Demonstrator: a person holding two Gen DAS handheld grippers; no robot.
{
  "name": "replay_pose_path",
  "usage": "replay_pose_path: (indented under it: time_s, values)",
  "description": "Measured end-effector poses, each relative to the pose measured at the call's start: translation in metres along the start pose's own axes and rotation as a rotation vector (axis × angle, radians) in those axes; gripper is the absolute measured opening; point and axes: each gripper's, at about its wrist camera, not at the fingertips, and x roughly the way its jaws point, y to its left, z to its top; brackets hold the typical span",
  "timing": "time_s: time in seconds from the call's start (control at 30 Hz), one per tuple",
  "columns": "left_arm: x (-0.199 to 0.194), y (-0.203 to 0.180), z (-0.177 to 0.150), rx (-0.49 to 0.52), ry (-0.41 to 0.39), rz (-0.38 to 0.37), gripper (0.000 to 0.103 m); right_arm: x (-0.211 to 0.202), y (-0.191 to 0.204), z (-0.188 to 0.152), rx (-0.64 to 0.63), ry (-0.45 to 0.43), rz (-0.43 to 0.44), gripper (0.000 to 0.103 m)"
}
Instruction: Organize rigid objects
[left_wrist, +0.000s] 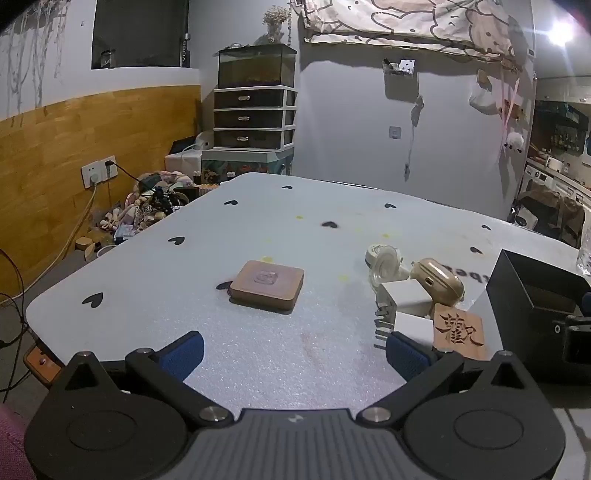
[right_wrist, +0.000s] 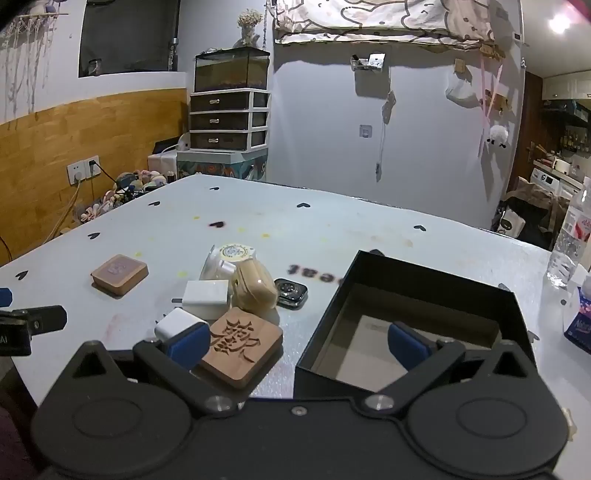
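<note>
beside the black box (right_wrist: 424, 295), chargers (right_wrist: 205, 293) crowd a carved wooden tile (right_wrist: 240, 345); both jaws gape, empty.

table (right_wrist: 332, 229): pale grey-white, black heart print
box (right_wrist: 424, 291): black, lower right of frame
chargers (right_wrist: 205, 295): white
carved tile (right_wrist: 242, 341): brown wood, dark character
earbud case (right_wrist: 255, 284): beige
square case (right_wrist: 119, 274): tan-brown
gripper pads (right_wrist: 186, 345): blue
</note>
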Motion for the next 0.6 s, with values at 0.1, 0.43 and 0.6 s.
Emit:
replay_pose_path:
  time_s: [0.1, 0.43, 0.6]
  values:
    - [0.0, 0.0, 0.0, -0.001, -0.003, 0.0, 0.103, 0.0002, 0.0, -0.0002, -0.001, -0.001, 0.0, 0.103]
    - [-0.0017, -0.0002, -0.0002, -0.001, -0.004, -0.003, 0.103, -0.0016, 0.0002, 0.0021, 0.0, 0.001, -0.002, 0.103]
    - [0.0007, -0.0044, -0.0011, 0.002, -0.003, -0.002, 0.103, -0.0007, -0.0013, 0.001, 0.001, 0.002, -0.003, 0.103]
